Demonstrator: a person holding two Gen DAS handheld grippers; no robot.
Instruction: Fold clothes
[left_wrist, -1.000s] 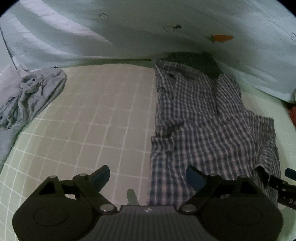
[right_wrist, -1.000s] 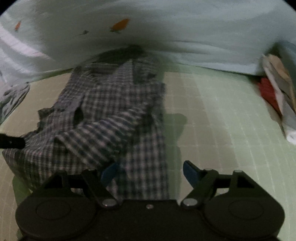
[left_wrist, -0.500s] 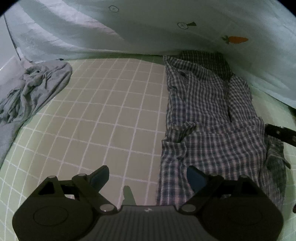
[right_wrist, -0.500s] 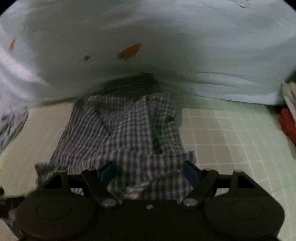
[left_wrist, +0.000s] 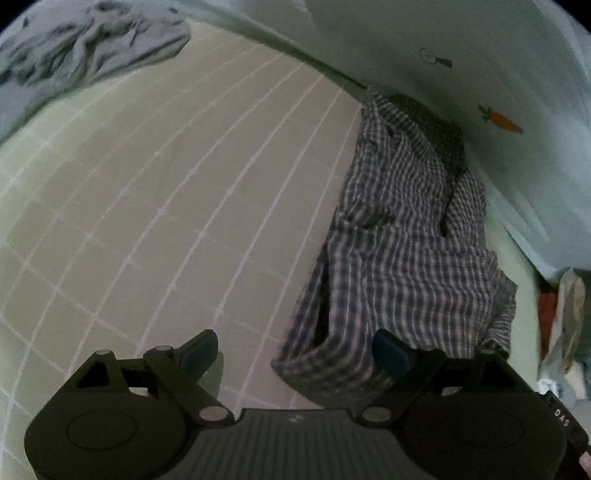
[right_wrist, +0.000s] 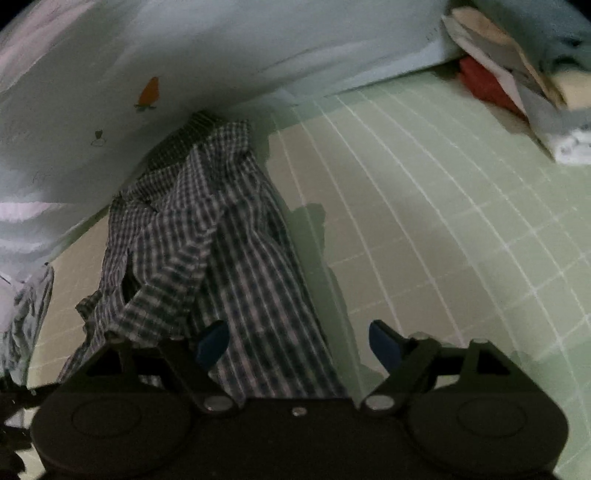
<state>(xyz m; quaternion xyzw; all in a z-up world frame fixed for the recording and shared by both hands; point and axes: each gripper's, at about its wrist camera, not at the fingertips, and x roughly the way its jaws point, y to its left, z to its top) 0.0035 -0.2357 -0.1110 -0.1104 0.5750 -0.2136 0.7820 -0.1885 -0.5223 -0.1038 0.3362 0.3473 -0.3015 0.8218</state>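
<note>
Both our left tongs (left_wrist: 295, 350) and right tongs (right_wrist: 299, 341) hang apart, empty; we should pinch the plaid shirt (left_wrist: 399, 243) hem corners just ahead evenly.

Shirt (left_wrist: 399, 251): lies lengthwise on the bed (left_wrist: 192, 206), its far end against the quilt (left_wrist: 406, 44).
Quilt: bunched along the far side of the bed.
Crumpled garment (left_wrist: 85, 48): on the bed, well left of the shirt.
Stack of items (right_wrist: 517, 77): far right on the bed, well apart from the shirt.
Left gripper (left_wrist: 295, 354): over the shirt's near left corner.
Right gripper (right_wrist: 297, 343): over the shirt's near right edge.
</note>
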